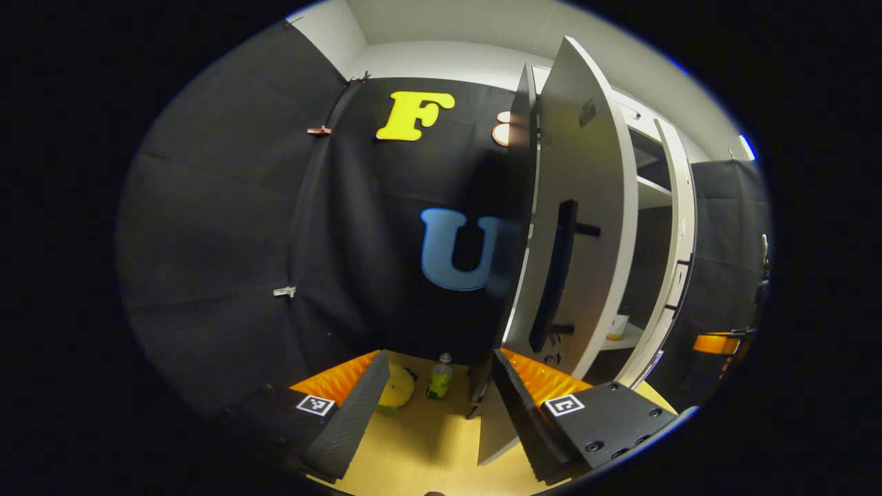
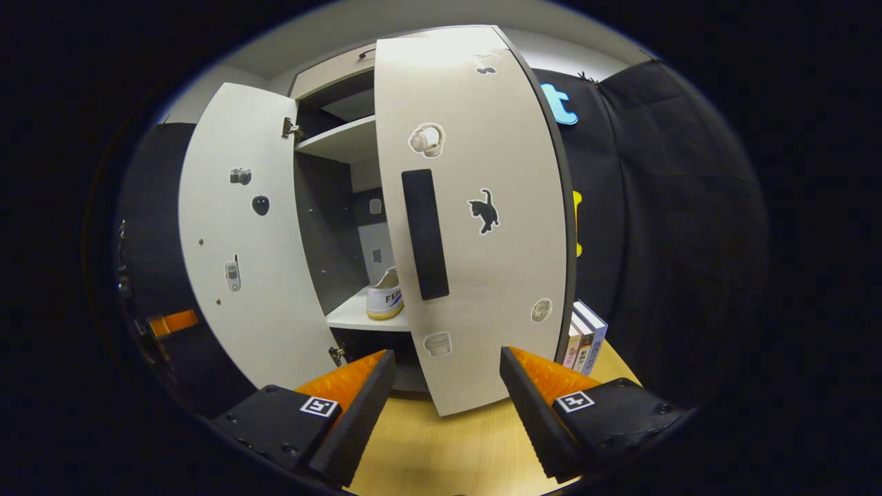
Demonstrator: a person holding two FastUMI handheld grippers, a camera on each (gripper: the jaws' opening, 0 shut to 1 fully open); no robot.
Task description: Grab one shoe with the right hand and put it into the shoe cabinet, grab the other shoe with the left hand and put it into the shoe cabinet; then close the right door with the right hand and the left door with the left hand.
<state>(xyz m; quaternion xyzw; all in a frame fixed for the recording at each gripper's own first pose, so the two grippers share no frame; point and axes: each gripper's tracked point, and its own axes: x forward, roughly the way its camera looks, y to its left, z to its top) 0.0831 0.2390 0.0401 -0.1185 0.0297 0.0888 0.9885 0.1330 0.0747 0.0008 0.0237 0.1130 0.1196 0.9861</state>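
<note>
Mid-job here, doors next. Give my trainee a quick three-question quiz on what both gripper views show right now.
1. True or false: the right gripper is shut on the right door.
2. Where does the shoe sit? A) on the tabletop B) on a cabinet shelf C) between a gripper's fingers
3. In the left gripper view, what stands on the table beside the yellow object?

Key:
1. False; its fingers stand apart, holding nothing.
2. B
3. A small bottle.

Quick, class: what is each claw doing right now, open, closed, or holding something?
Left claw: open, holding nothing.
Right claw: open, holding nothing, facing the right door.
</note>
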